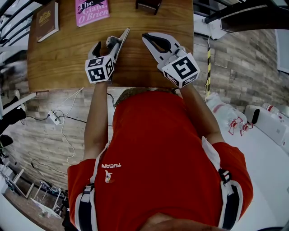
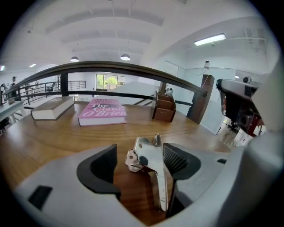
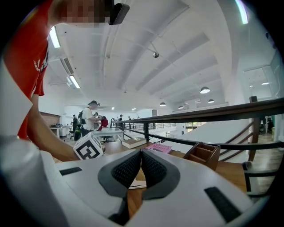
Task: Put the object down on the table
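down on the desk (image 2: 53, 137), between the widely spread jaws of the left tool (image 2: 140, 165): metal clip (image 2: 153, 157), resting on the wood, apparently let go to complete the placement. alongside, right tool (image 3: 141, 165) pinched closed on nothing, likely just waiting.

Free: bare wooden surface (image 2: 49, 142) near and left | Blocked far side: pink paperback book (image 2: 103, 112), brown hardback book (image 2: 52, 107), brown wooden box (image 2: 164, 107)

Pink book (image 1: 92, 12), wooden holder (image 1: 148, 4) cut by top edge; brown book (image 1: 46, 20) title illegible.
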